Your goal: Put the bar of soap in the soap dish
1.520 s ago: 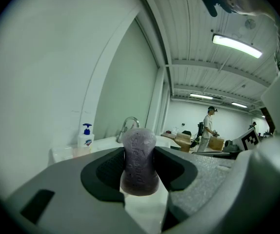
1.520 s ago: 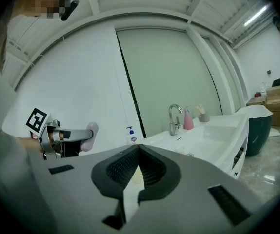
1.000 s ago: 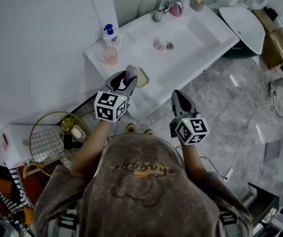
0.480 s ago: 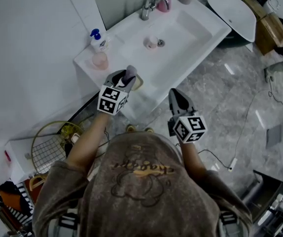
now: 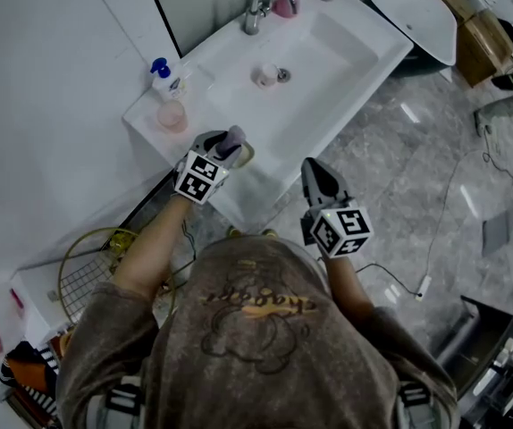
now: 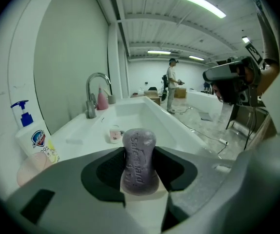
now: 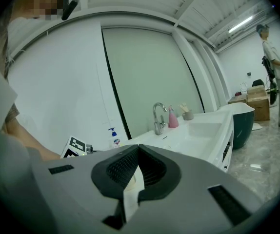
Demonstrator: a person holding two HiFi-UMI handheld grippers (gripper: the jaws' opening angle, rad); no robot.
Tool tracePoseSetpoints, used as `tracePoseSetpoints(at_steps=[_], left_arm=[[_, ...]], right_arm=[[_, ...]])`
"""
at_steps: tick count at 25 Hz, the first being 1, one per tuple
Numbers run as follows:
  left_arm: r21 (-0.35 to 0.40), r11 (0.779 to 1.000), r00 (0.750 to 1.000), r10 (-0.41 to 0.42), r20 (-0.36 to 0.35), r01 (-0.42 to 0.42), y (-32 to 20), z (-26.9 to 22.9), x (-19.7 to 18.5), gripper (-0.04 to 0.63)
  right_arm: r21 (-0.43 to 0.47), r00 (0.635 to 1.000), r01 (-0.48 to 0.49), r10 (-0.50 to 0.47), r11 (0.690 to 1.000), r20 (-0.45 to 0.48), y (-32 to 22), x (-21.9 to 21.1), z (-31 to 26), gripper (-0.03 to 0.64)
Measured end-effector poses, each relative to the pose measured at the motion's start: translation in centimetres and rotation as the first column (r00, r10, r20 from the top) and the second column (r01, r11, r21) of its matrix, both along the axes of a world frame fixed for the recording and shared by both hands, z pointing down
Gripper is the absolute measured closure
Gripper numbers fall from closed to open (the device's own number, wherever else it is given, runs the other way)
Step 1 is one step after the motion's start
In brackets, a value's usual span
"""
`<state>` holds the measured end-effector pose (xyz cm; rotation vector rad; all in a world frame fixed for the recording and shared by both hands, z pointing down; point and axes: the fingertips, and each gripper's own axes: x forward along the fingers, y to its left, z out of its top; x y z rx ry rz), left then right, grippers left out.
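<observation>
- The left gripper [image 5: 228, 141] has its jaws clamped on a purple bar of soap [image 6: 139, 161].
- The bar stands upright between the two fingers, pinched at its narrow waist, its top rising past the fingertips.
- Seen from the head, the soap is just beside the soap dish [image 5: 250, 155], on the front rim of the white sink [image 5: 328, 52].
- The right gripper [image 7: 138, 155] has its jaws closed together, holding nothing, well apart over the floor.

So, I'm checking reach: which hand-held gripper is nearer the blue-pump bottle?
Left. The left hand-held gripper, holding the bar of soap, is over the counter bearing the bottle; the right hand-held gripper is off the counter, farther away.
</observation>
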<state>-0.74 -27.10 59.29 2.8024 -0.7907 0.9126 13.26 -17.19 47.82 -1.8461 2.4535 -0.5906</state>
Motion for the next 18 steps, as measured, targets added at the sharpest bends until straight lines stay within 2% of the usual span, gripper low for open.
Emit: tracePoseSetpoints(at_steps=[5, 9, 13, 18], left_arm=[[-0.015, 0.994, 0.992, 0.107, 0.068, -0.106, -0.1, 2.0, 0.6, 0.41], [-0.016, 0.98, 0.972, 0.199, 0.129, -0.198, -0.4, 3.5, 1.0, 0.41], [-0.012, 0.954, 0.935, 0.298, 0.191, -0.301, -0.2, 4.1, 1.5, 0.41], [-0.02, 0.907, 0.874, 0.411, 0.26, -0.421, 0.0, 4.7, 2.0, 0.41]], right_arm=[[-0.009, 1.0, -0.01, 0.01, 1.0, -0.003, -0.9, 0.1, 0.4, 0.615], [-0.013, 1.0, -0.021, 0.021, 1.0, -0.004, -1.7, 0.2, 0.8, 0.615], [-0.017, 0.999, -0.037, 0.037, 0.999, -0.003, -2.4, 0.6, 1.0, 0.615], [-0.023, 0.999, -0.049, 0.049, 0.999, -0.003, -3.0, 1.1, 1.2, 0.615]])
